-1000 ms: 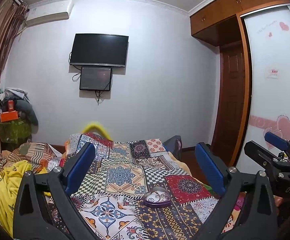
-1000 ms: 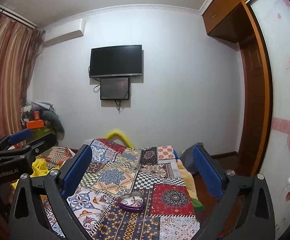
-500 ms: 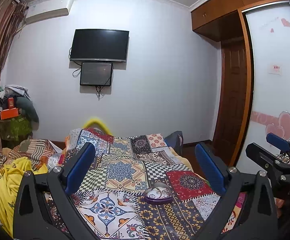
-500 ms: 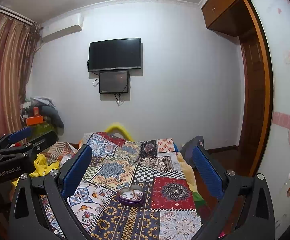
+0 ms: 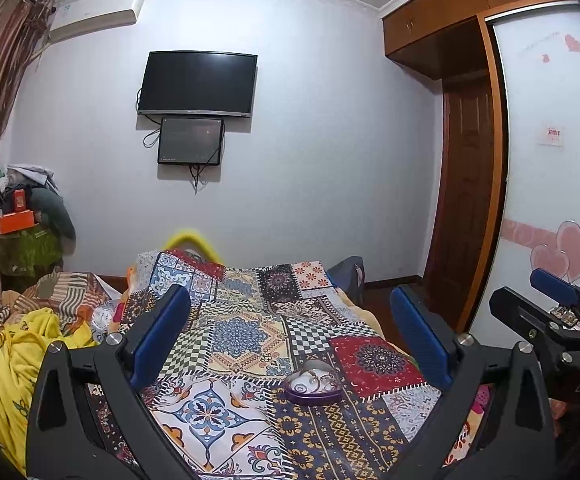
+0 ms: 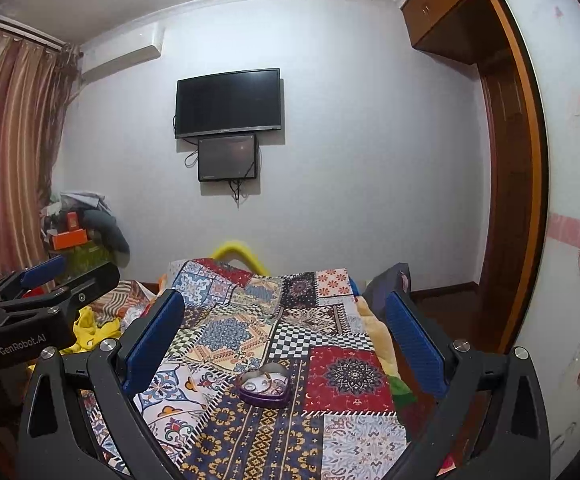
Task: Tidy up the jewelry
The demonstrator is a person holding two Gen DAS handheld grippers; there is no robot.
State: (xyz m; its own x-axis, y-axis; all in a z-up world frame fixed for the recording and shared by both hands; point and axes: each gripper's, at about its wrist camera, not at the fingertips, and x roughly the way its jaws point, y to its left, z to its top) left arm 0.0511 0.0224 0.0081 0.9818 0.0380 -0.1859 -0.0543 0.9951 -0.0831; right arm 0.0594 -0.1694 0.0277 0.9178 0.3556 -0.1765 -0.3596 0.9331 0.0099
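A purple heart-shaped jewelry box [image 5: 313, 383] lies open on the patchwork bedspread [image 5: 246, 332], with a few small pieces of jewelry on its white lining. The same jewelry box [image 6: 266, 386] shows in the right wrist view. My left gripper [image 5: 290, 340] hovers above the bed, open and empty, with the box ahead and below between its blue pads [image 5: 161, 336]. My right gripper [image 6: 286, 342] is open and empty too, held level with the left one. Each gripper appears at the edge of the other's view.
The patchwork bedspread [image 6: 290, 320] covers the bed. Yellow and striped bedding [image 5: 22, 344] is piled at the left. A wardrobe with heart stickers [image 5: 561, 208] and a wooden door [image 5: 465, 200] stand at the right. A wall television [image 5: 198, 84] hangs ahead, and a cluttered stand [image 5: 22, 232] fills the left corner.
Both views have tilted slightly downward, so the box sits a little higher and farther between the fingers. Both grippers stay open and empty.
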